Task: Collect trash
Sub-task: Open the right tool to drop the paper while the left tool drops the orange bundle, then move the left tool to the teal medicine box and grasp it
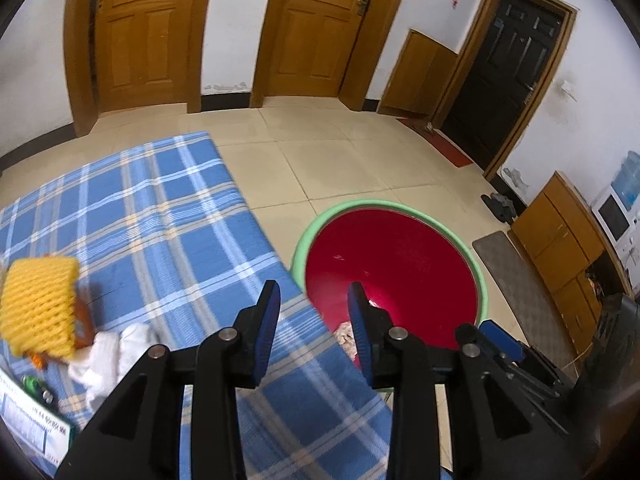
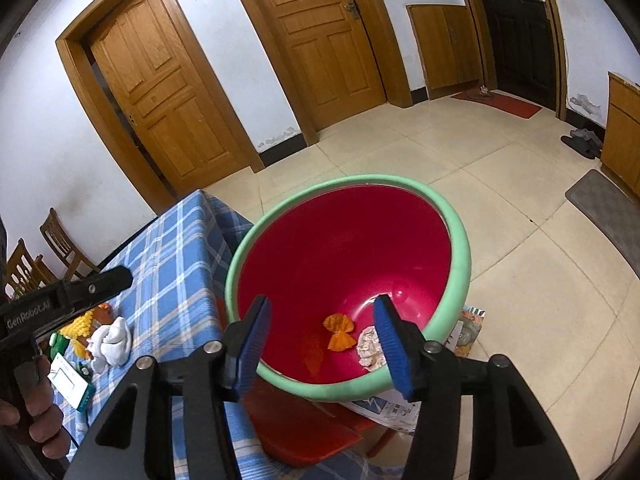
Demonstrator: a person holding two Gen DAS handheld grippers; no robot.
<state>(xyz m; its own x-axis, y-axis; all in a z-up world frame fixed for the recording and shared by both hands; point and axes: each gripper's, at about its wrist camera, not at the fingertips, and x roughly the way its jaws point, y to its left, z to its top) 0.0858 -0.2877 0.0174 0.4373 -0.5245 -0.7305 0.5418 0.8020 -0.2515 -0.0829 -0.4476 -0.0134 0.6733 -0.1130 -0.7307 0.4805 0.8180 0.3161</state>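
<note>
Table edge: checked cloth (image 1: 160, 216) ends just left of the left gripper (image 1: 314, 320) fingertips; basin (image 1: 476, 264) stands beside it, beyond the fingers.
Open room: tiled floor (image 1: 320, 152) past the basin, up to the wooden doors (image 2: 316, 32).
Basin contents: orange wrapper (image 2: 340, 330) and crumpled paper (image 2: 370, 346) lie between the right gripper (image 2: 320, 336) fingers.
Trash on table: yellow foam net (image 1: 40, 304) and white tissue (image 1: 108, 352), well left of the left fingers.
Left gripper: fingers spread, empty.
Right gripper: fingers spread wide, empty, above the near rim.

basin (image 2: 460, 240) red, green rim | cloth (image 1: 160, 220) blue plaid | net (image 1: 40, 304) – yellow
</note>
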